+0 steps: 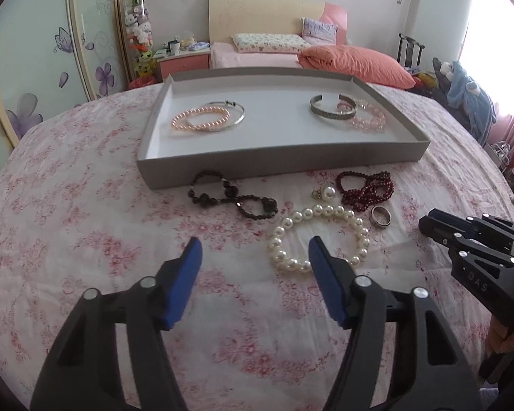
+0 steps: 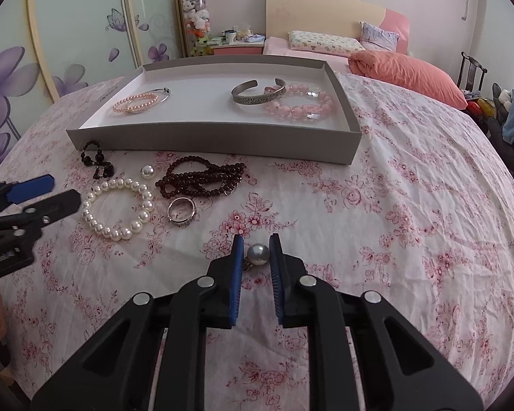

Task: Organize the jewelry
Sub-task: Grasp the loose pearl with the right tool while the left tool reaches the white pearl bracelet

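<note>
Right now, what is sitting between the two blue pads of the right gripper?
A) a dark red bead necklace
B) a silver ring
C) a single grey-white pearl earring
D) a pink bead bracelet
C: the right wrist view shows the right gripper closed around a single round pearl earring, while the silver ring and dark red bead necklace lie on the flowered bedsheet and the pink bead bracelet lies in the grey tray.

Seven bracelets [image 2: 118, 209], two pearl earrings [image 2: 258, 252], one ring [image 2: 181, 211], one tray [image 2: 209, 140].
</note>
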